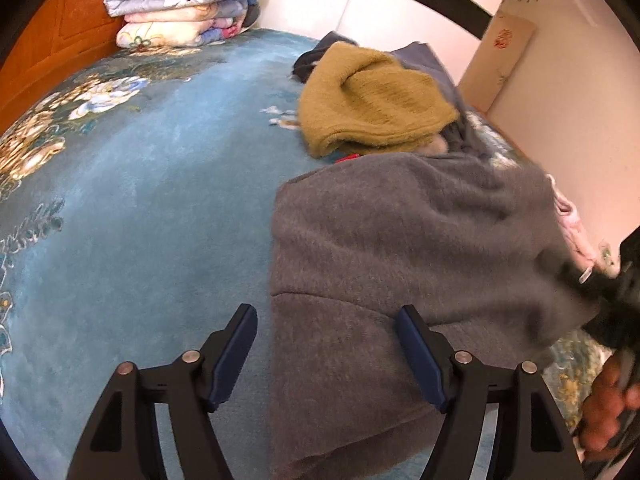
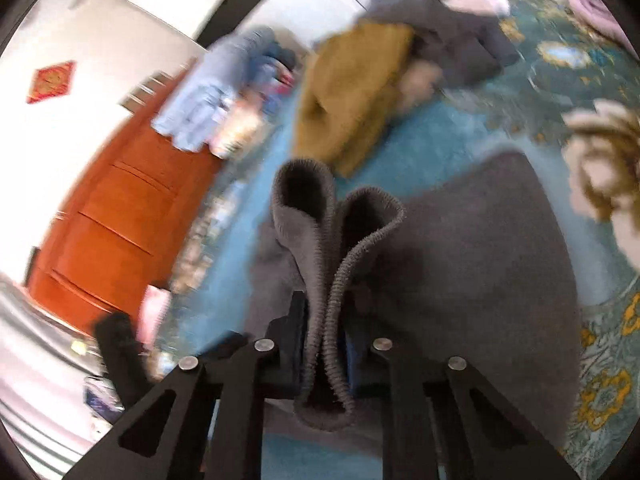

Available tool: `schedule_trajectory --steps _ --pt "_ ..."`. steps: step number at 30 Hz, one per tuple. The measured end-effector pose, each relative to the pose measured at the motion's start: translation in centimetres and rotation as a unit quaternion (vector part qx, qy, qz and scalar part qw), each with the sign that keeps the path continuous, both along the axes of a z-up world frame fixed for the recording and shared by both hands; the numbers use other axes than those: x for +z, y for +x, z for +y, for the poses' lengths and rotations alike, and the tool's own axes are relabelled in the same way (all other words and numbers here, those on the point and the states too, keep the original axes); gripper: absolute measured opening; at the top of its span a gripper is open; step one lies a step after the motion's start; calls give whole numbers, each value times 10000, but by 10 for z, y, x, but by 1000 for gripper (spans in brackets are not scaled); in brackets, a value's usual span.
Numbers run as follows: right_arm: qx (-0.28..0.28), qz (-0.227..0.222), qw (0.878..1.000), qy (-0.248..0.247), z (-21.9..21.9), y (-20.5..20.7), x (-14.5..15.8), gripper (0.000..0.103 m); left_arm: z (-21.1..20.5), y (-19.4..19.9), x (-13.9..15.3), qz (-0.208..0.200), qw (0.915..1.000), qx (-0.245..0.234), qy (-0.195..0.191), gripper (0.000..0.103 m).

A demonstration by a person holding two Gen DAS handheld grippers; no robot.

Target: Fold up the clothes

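A grey fuzzy sweater [image 1: 400,248] lies on the blue floral bedspread [image 1: 140,200]. My left gripper [image 1: 326,320] is open, its fingers astride the sweater's left edge just above it, holding nothing. My right gripper [image 2: 322,320] is shut on a ribbed edge of the grey sweater [image 2: 480,248], which bunches up between its jaws. The right gripper also shows blurred at the right edge of the left wrist view [image 1: 616,304], lifting that side of the sweater.
A mustard knit sweater [image 1: 372,100] sits on a heap of dark clothes [image 1: 432,64] at the far side. Folded quilts [image 1: 188,4] are stacked by the wooden headboard [image 1: 52,52]. A pink garment [image 1: 576,228] lies by the wall at the right.
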State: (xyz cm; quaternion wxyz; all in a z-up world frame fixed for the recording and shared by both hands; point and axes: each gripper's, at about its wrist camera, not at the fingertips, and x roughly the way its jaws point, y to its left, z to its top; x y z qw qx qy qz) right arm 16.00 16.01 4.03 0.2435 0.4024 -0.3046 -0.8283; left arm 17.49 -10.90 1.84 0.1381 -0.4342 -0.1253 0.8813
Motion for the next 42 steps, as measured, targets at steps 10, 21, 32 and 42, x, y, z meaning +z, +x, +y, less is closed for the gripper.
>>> schedule_trajectory --steps 10,21,32,42 --pt "-881 -64 9956 -307 82 32 -28 15 12 1 -3 -67 9983 -431 394 76" --pt "-904 -342 9953 83 94 29 -43 20 7 5 12 161 9982 -398 429 76" --pt "-315 387 9853 1636 36 8 14 30 44 -4 34 454 9941 -916 374 76" --pt "-326 -344 9843 1699 41 -20 -42 31 55 -11 -3 -5 9948 -993 206 76"
